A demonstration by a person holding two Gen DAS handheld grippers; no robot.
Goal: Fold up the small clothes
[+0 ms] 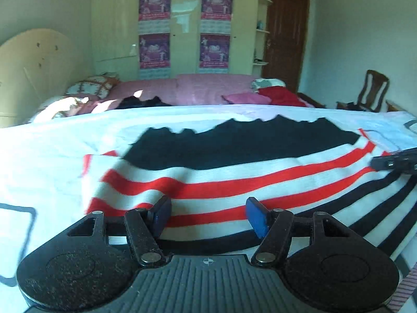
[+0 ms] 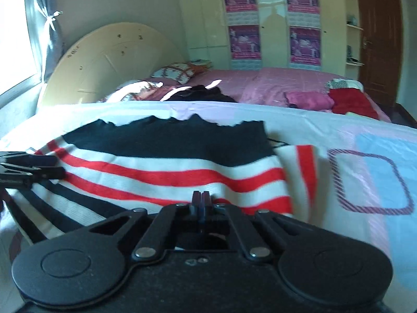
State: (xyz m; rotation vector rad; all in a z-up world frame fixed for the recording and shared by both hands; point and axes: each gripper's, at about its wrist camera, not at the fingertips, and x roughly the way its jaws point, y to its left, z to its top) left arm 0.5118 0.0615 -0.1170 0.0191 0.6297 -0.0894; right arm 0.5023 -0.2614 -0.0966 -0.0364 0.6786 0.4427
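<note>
A small knit sweater [image 1: 221, 172] with a black top part and red, white and black stripes lies spread on a pale sheet [image 1: 52, 156]. My left gripper [image 1: 208, 215] is open, its blue pads [image 1: 256, 216] just above the sweater's near striped edge. My right gripper [image 2: 200, 204] is shut at the sweater's [image 2: 166, 167] near edge; whether it pinches cloth I cannot tell. Each gripper shows at the edge of the other's view: the right one [image 1: 396, 161], the left one [image 2: 28, 168].
The sheet [image 2: 365, 140] carries blue squares with dark borders [image 2: 370, 180]. Behind is a pink bed [image 2: 273, 83] with pillows, a black garment [image 2: 200, 92] and a red one [image 2: 351, 101]. A wardrobe with posters [image 1: 182, 26], a brown door [image 1: 286, 34] and a wooden chair [image 1: 372, 91] stand beyond.
</note>
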